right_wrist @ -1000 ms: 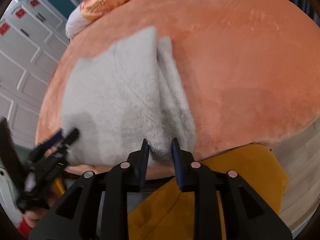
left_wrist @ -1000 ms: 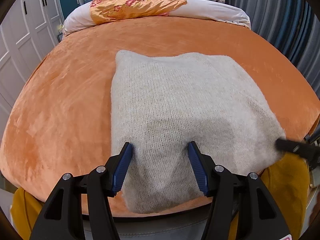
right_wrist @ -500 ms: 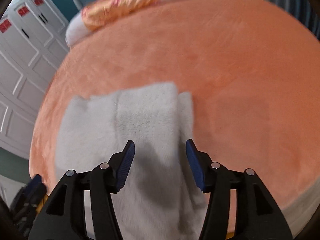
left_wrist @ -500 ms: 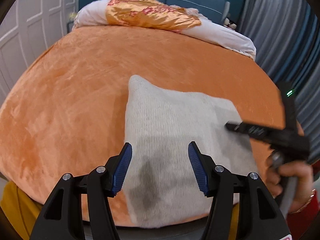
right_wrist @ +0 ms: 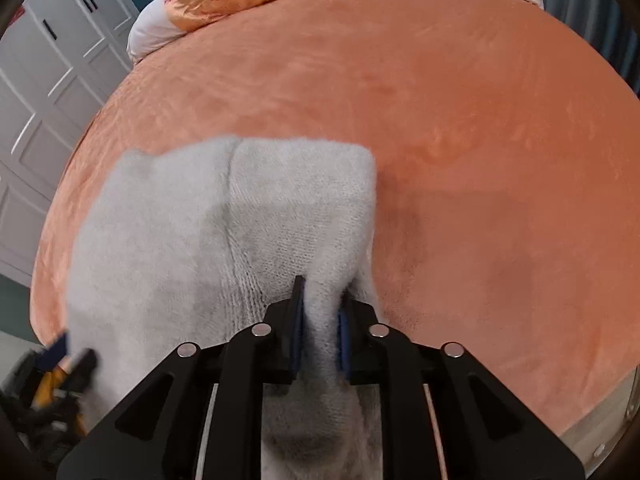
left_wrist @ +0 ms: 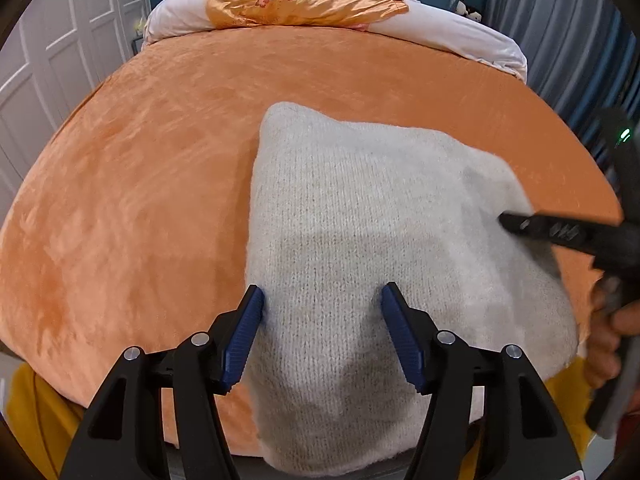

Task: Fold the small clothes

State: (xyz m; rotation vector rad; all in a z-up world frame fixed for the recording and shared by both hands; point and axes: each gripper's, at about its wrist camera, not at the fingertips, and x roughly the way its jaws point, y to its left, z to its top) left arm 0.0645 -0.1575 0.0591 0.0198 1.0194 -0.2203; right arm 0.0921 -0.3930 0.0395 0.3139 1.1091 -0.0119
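Left tongs (left_wrist: 322, 332): lower centre of frame, jaws opening, pads apart.
Right tongs (right_wrist: 320, 332): lower centre, jaws closing, pinching knit.

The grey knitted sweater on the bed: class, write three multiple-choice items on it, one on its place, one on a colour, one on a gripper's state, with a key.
1. Where does the sweater lie?
A. on the orange bedspread, near its front edge
B. on the pillow
C. on the floor

2. What colour are the pads of the left hand-held gripper?
A. red
B. blue
C. green

3. What is the right hand-held gripper doing?
A. hanging clear of the sweater
B. holding a pillow
C. closing on a pinched fold of the sweater

Key: 1 A, the knit rests on the orange cover by the near edge. 2 B, both ribbed pads are blue. 3 C, in the right wrist view, grey knit is bunched between the narrow jaws.
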